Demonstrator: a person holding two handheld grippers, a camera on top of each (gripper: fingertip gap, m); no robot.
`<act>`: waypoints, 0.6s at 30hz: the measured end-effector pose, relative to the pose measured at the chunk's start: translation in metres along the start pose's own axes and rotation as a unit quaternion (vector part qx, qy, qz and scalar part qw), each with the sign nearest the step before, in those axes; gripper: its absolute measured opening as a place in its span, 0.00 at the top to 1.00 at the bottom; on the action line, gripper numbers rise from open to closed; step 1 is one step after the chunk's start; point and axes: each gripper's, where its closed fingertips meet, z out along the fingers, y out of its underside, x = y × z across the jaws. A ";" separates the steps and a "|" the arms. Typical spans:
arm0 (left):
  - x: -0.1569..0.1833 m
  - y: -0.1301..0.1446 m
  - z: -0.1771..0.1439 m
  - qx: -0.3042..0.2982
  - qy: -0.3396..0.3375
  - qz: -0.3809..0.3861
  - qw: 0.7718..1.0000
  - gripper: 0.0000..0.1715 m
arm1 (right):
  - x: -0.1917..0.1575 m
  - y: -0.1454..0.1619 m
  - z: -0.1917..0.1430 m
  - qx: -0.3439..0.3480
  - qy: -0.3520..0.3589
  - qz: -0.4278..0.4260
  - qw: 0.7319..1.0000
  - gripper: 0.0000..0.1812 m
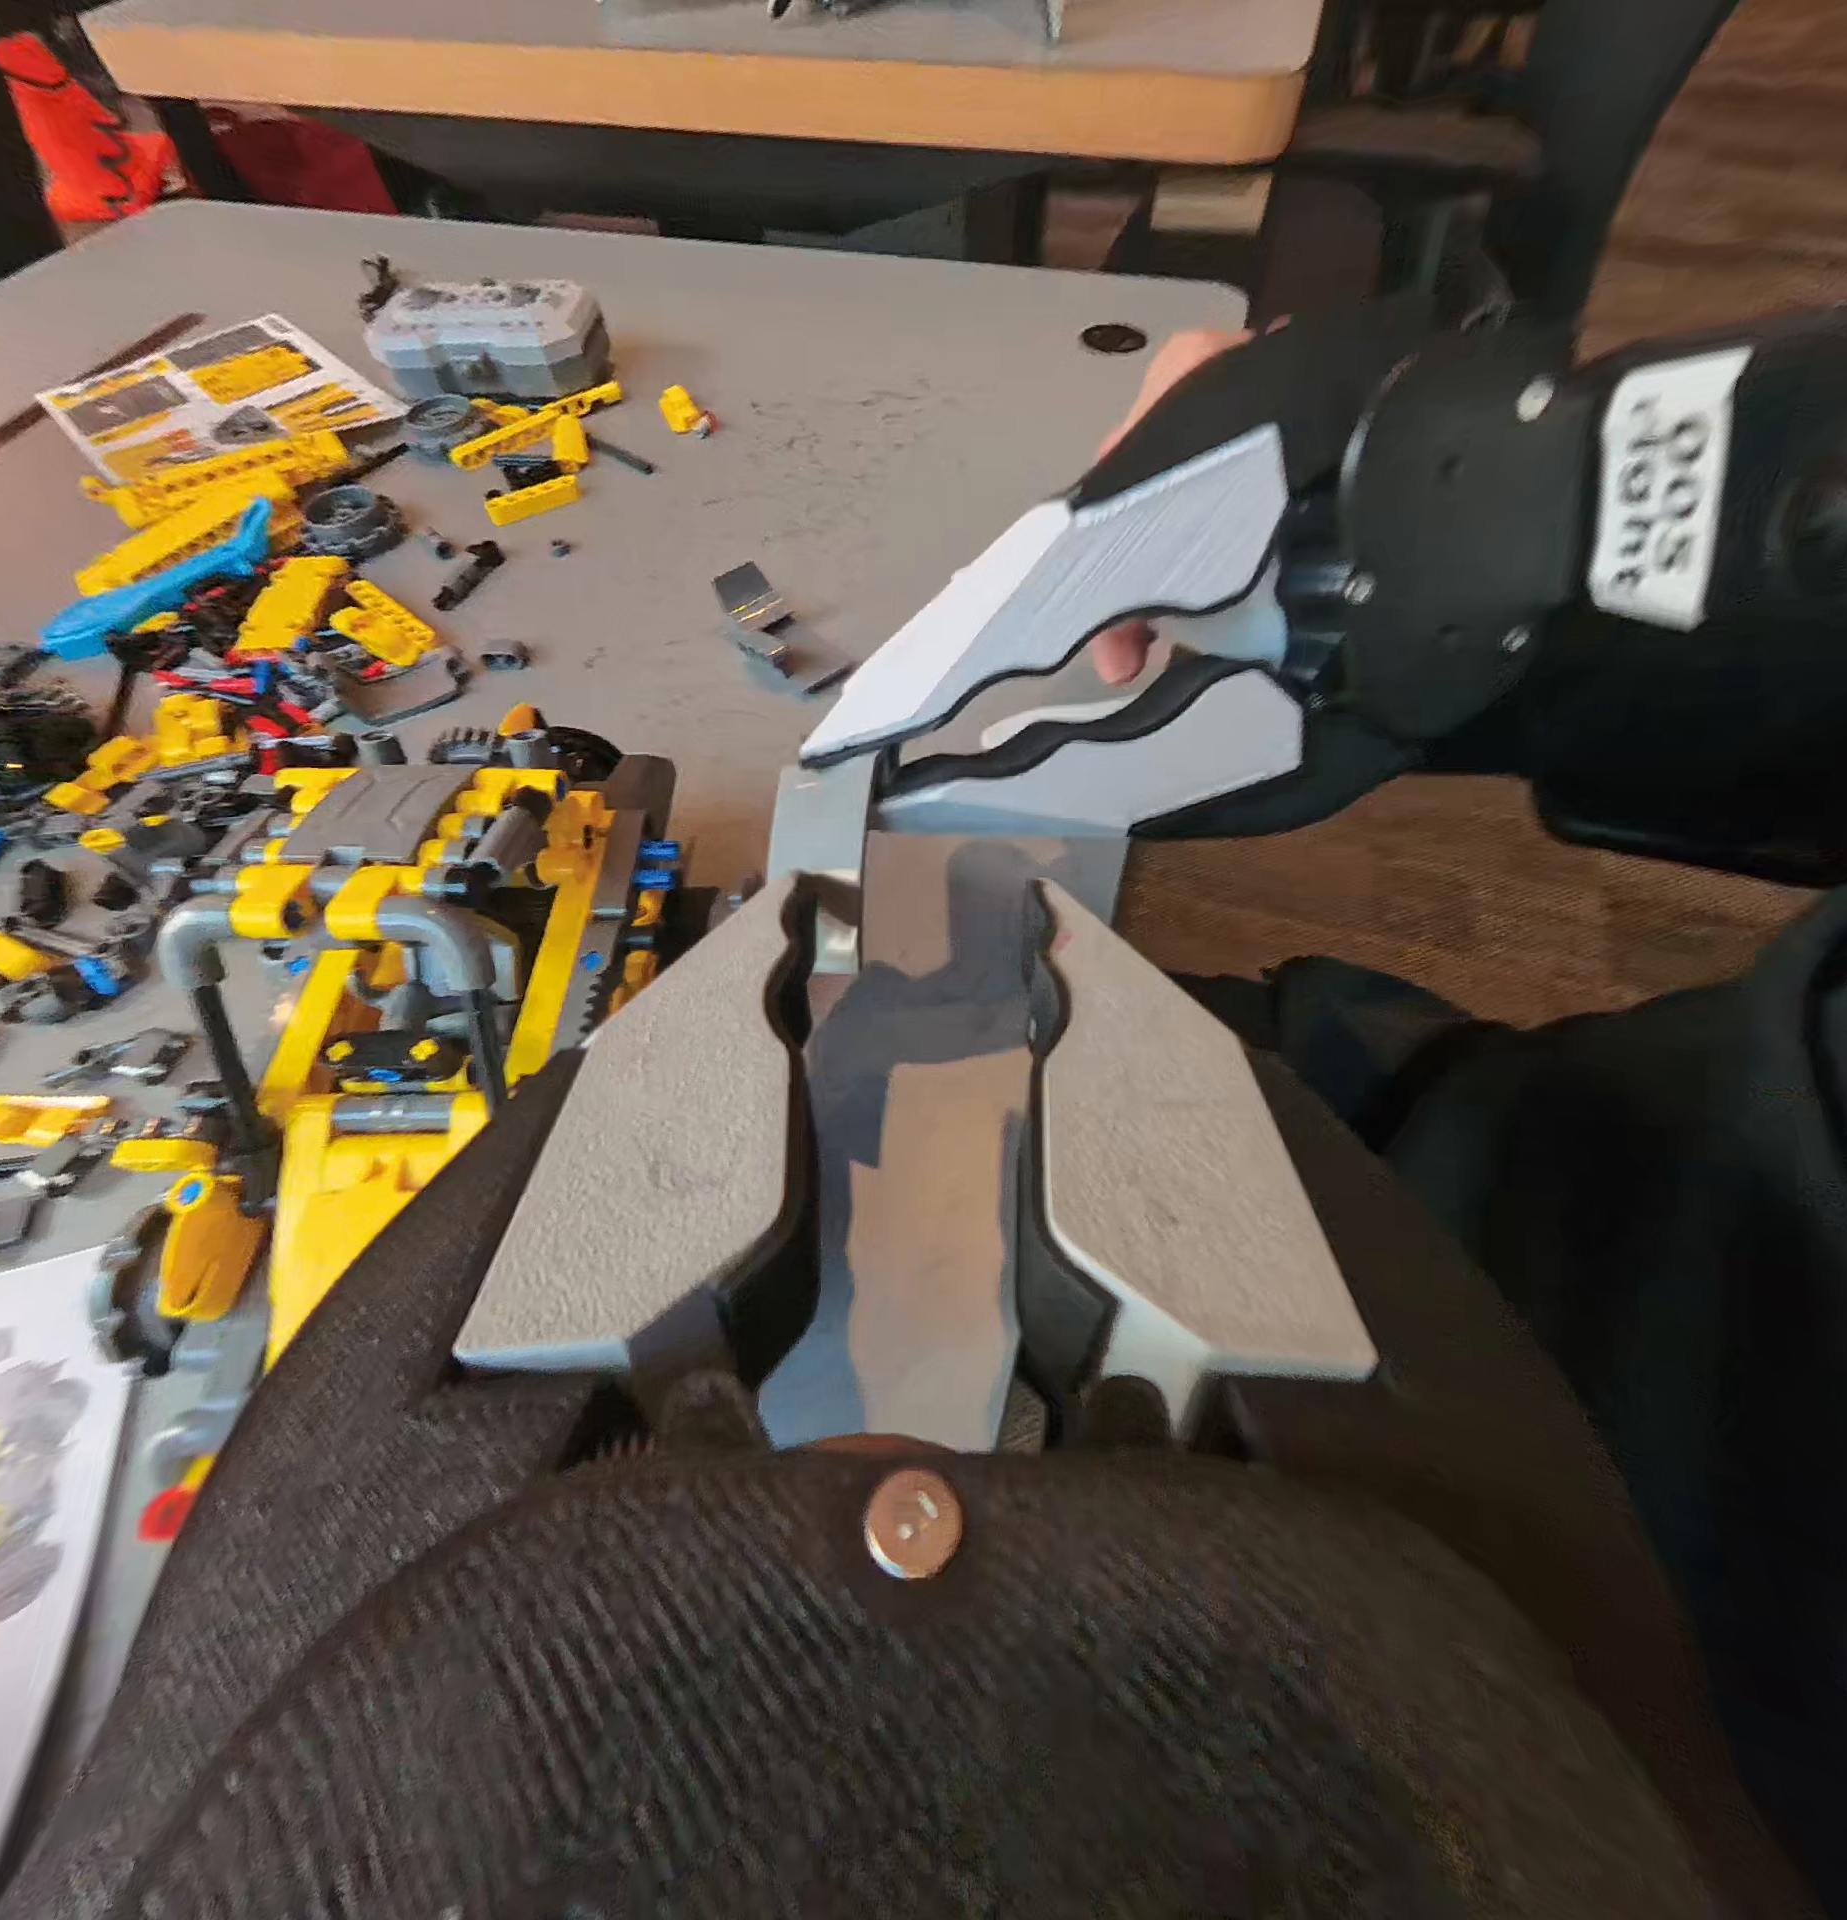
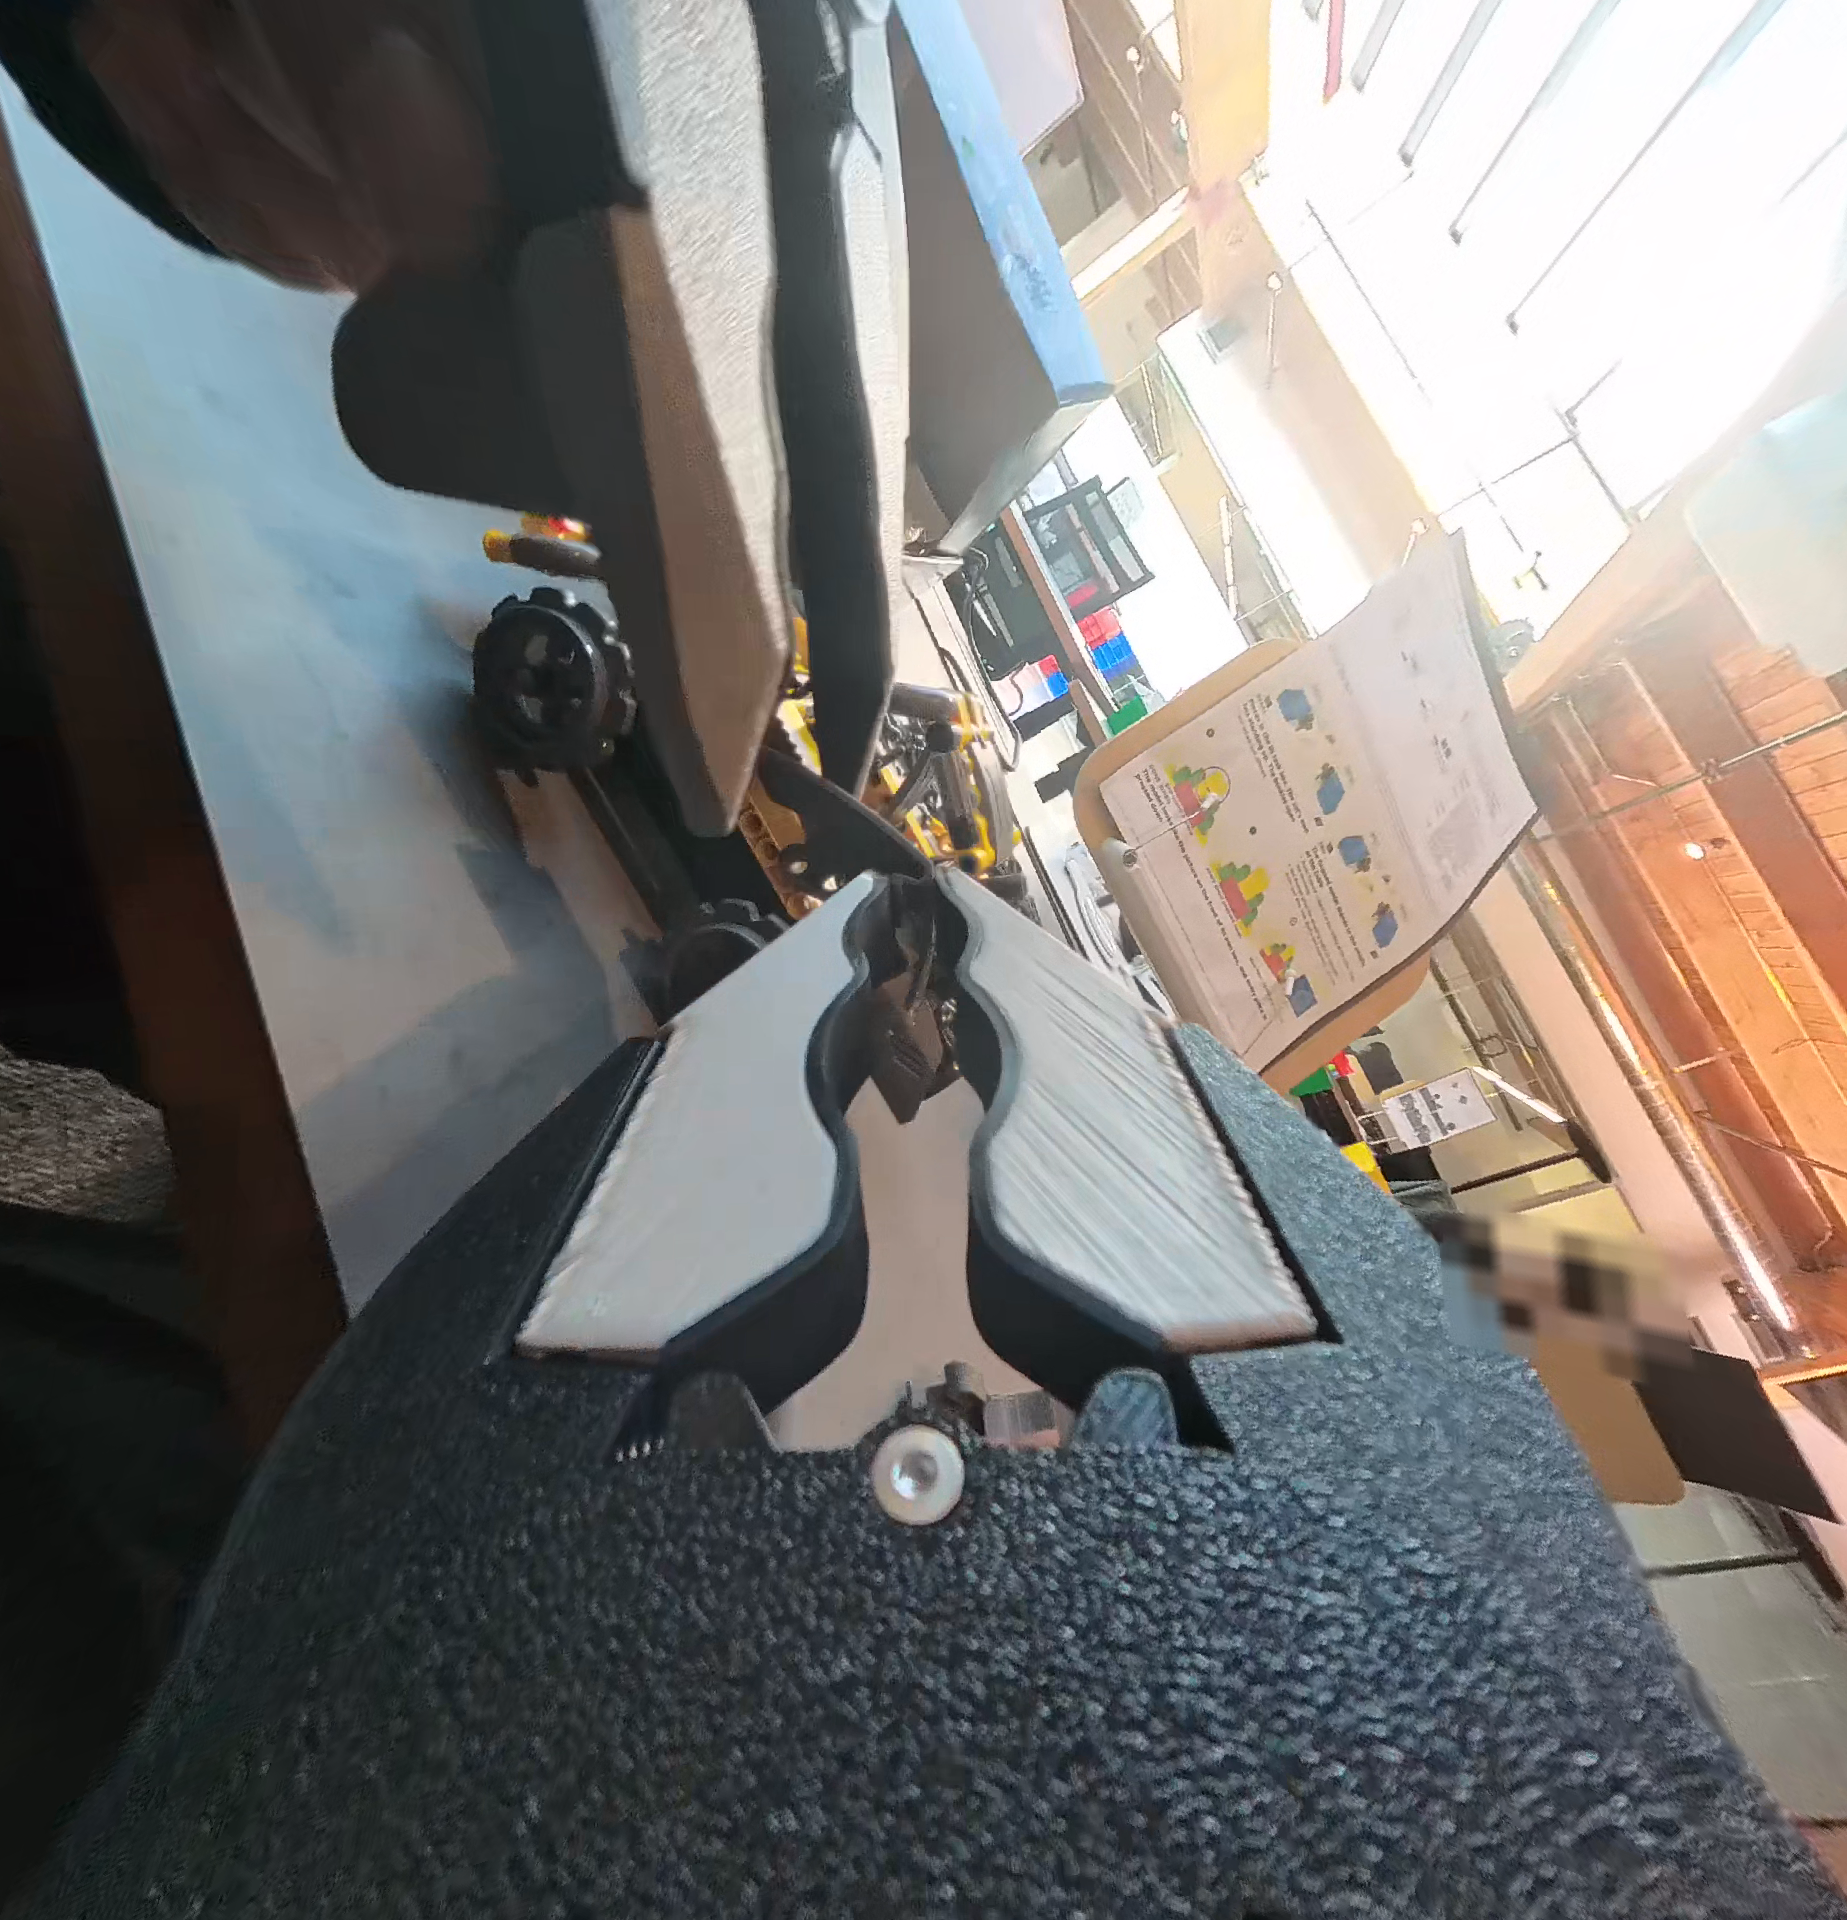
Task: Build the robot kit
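My left gripper is shut on a smooth grey panel piece, held past the table's near edge. My right gripper comes in from the right, held by a gloved hand, and pinches the panel's upper left corner. In the right wrist view the right gripper has its tips almost together on something small and dark. The left gripper hangs just above it. A partly built yellow and grey tracked model stands just left of both grippers; its black toothed wheel shows in the right wrist view.
Loose yellow, black and blue parts cover the left of the grey table. A grey battery box and a leaflet lie farther back, a booklet at the near left. A second table stands behind. Only a small space, under 4 cm, lies between the two pairs of fingers.
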 end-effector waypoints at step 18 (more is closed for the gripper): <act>0.009 -0.006 0.000 0.020 0.125 -0.142 0.982 0.78 | 0.004 -0.027 -0.016 0.071 0.013 -0.001 0.997 0.98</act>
